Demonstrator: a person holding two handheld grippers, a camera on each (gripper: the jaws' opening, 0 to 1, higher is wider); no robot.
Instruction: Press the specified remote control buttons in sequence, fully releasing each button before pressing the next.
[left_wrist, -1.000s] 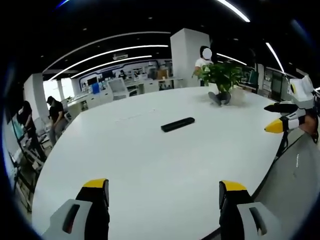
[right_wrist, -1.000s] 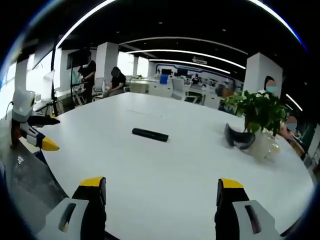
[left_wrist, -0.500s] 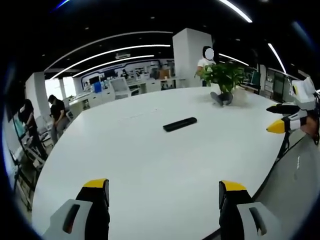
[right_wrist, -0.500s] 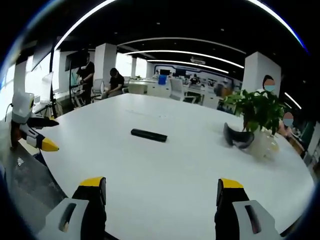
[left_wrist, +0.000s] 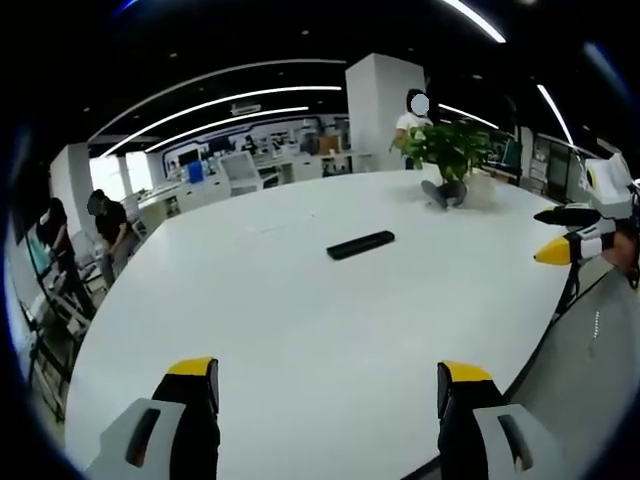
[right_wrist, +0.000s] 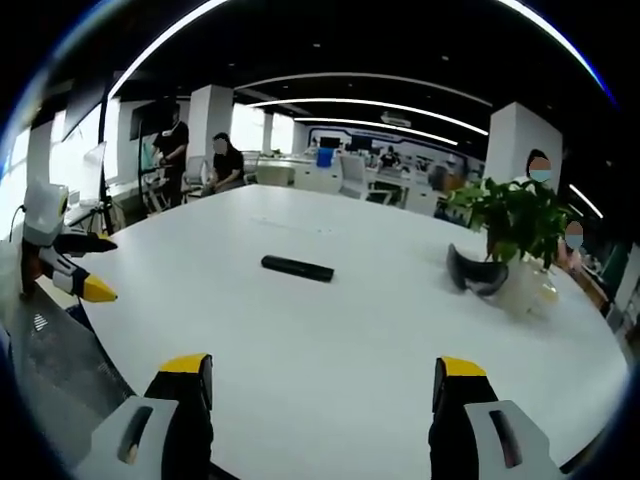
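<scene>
Both grippers hover at the near edge of a big white table, well apart from each other. Seen in the left gripper view, the left gripper has its two yellow-tipped jaws spread wide, with nothing between them. The right gripper in the right gripper view stands the same way, jaws wide apart and empty above the table surface.

At the right edge of the left gripper view, the right gripper comes in from the side, its yellow tip pointing toward the table. At the left edge of the right gripper view, the left gripper appears likewise.

A black remote control lies flat near the middle of the table, far ahead of both grippers and touched by neither. Its buttons are too small to make out. Farther back on the table stands a potted plant, with a dark curved object just beside it. Some people are in the office behind.
</scene>
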